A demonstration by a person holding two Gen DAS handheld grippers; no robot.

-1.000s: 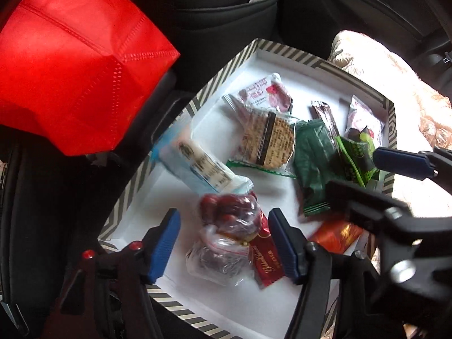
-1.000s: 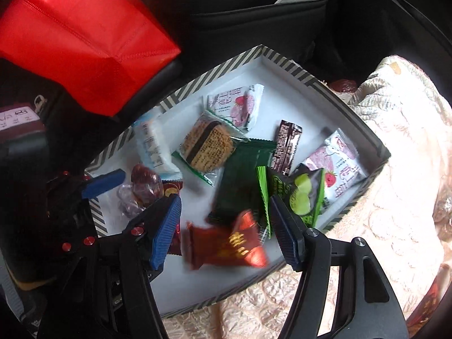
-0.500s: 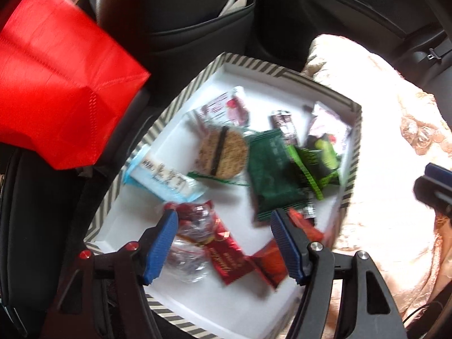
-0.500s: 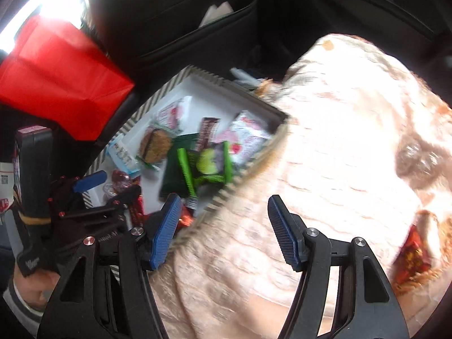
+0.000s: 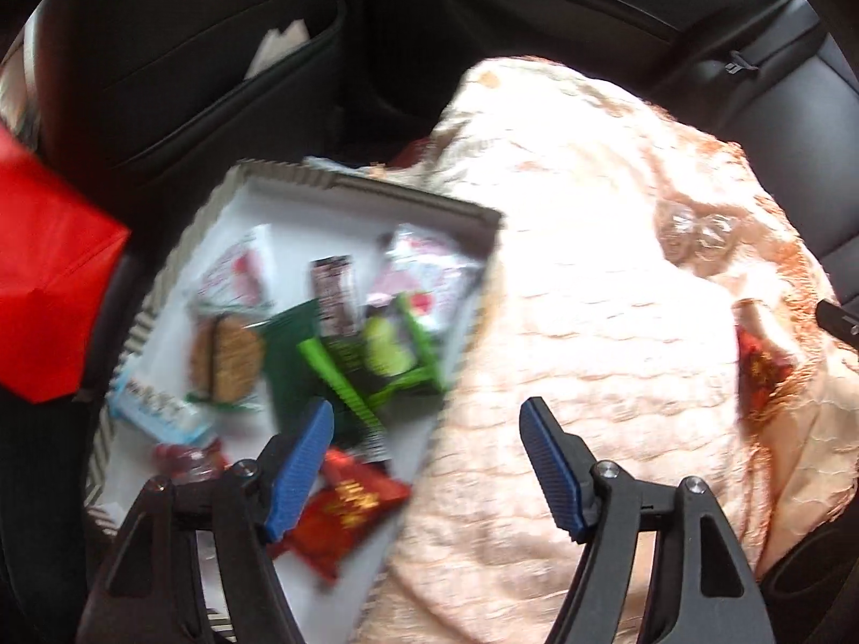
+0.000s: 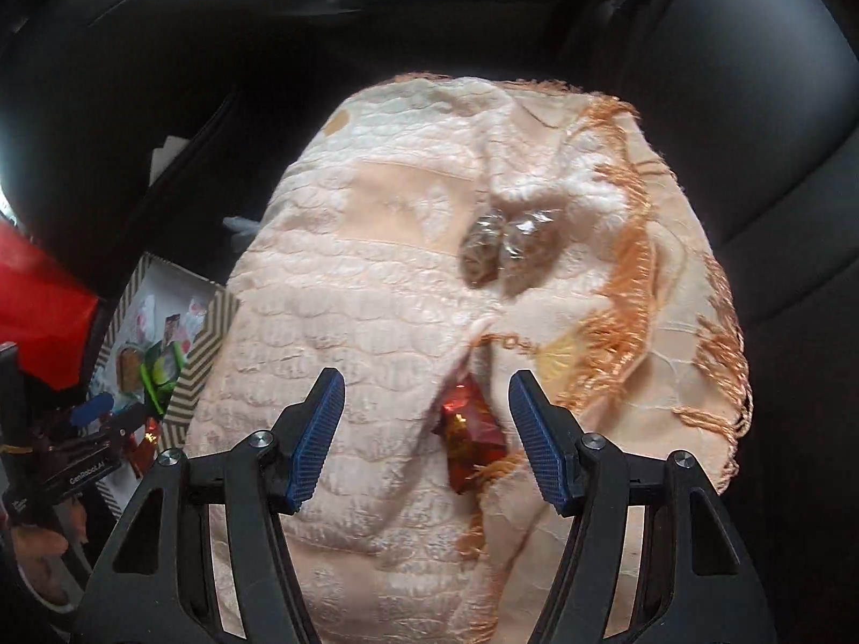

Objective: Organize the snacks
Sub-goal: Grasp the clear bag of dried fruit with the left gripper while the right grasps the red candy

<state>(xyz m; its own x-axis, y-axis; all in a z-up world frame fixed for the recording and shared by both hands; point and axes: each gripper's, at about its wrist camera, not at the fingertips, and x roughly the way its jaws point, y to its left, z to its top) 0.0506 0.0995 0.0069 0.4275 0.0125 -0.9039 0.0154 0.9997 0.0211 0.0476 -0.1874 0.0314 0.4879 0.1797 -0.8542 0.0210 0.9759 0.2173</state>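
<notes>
Nearest, left gripper (image 5: 427,461) opening with nothing between the pads, poised over the edge where striped box (image 5: 279,178) met peach blanket (image 5: 580,322). Right gripper (image 6: 427,437) spread apart and empty above a red foil snack (image 6: 472,437) tucked in a blanket fold. In the box: red packet (image 5: 343,510), blue-white bar (image 5: 155,410), round biscuit (image 5: 228,357), green packets (image 5: 376,359), pink-white packets (image 5: 424,268). Farther off, two clear-wrapped sweets (image 6: 502,252) on the blanket.
</notes>
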